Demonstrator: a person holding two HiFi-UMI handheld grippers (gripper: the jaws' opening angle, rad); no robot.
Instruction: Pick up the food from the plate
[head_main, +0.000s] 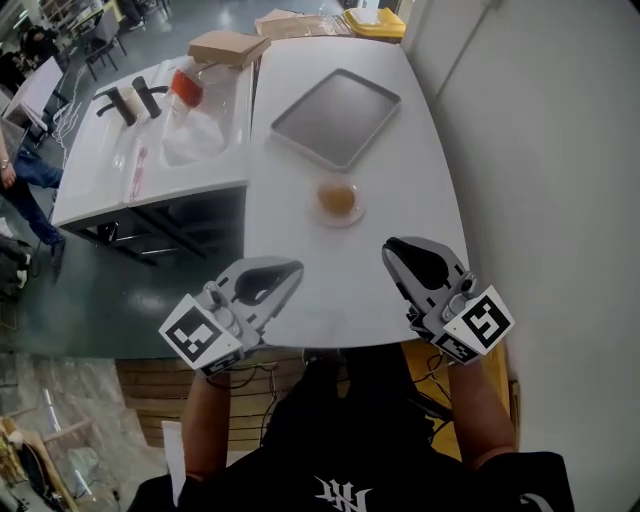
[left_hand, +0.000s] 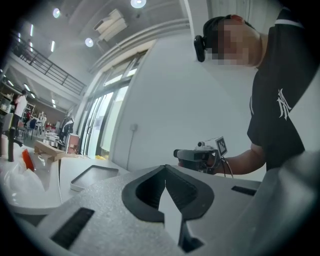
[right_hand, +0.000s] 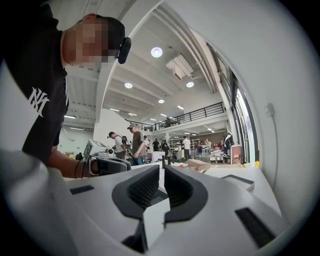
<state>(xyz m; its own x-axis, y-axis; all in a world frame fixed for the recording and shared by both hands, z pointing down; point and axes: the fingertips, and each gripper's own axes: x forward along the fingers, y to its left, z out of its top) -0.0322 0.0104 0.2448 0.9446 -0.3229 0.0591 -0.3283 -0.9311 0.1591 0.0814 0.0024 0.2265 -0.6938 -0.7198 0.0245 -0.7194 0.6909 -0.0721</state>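
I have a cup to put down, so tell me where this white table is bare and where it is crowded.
Bare: the near stretch of the white table, between the plate, the left tool and the right tool; also the strip between plate and wall. Crowded: the far end, with the grey tray and cardboard boxes.

the person holds the left gripper (head_main: 288, 272) and the right gripper (head_main: 396, 252) out in front, well apart and angled toward each other. both pairs of jaws are closed and empty. left forearm (head_main: 205, 420) and right forearm (head_main: 487, 412) are bare.
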